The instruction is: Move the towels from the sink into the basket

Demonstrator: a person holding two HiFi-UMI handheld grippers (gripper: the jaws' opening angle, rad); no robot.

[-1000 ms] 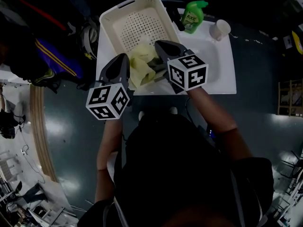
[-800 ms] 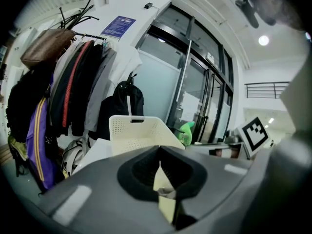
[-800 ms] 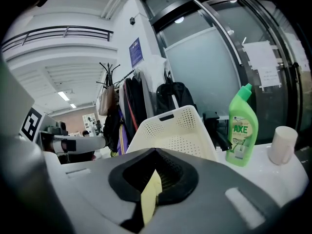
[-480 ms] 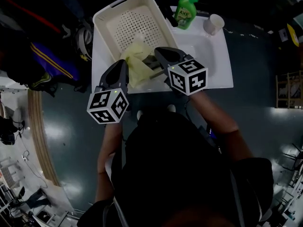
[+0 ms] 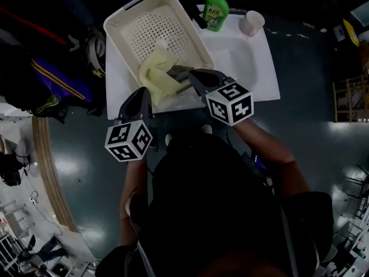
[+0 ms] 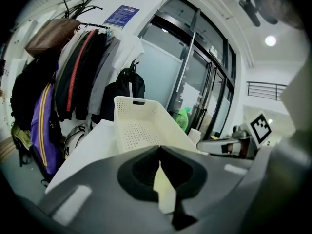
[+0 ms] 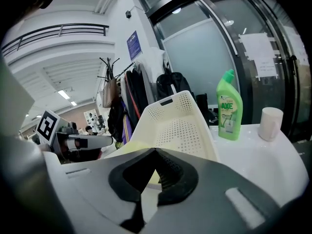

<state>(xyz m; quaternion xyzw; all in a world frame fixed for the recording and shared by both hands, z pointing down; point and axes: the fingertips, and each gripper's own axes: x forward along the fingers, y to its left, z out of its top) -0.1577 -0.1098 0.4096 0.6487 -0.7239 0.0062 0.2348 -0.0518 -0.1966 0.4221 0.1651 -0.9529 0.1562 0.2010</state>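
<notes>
Head view: clamped shut on the yellow towel [image 5: 154,74] with left tool [image 5: 142,92] and right tool [image 5: 192,74] alike, spreading it across the basket [image 5: 118,25] rim, likely for dropping flat inside.

Room setting: a coat rack [image 6: 73,67] hung with jackets and bags stands beside tall glass doors [image 6: 200,77]; a round ceiling light [image 6: 270,40] glows; the dark floor [image 5: 75,172] is glossy.
</notes>
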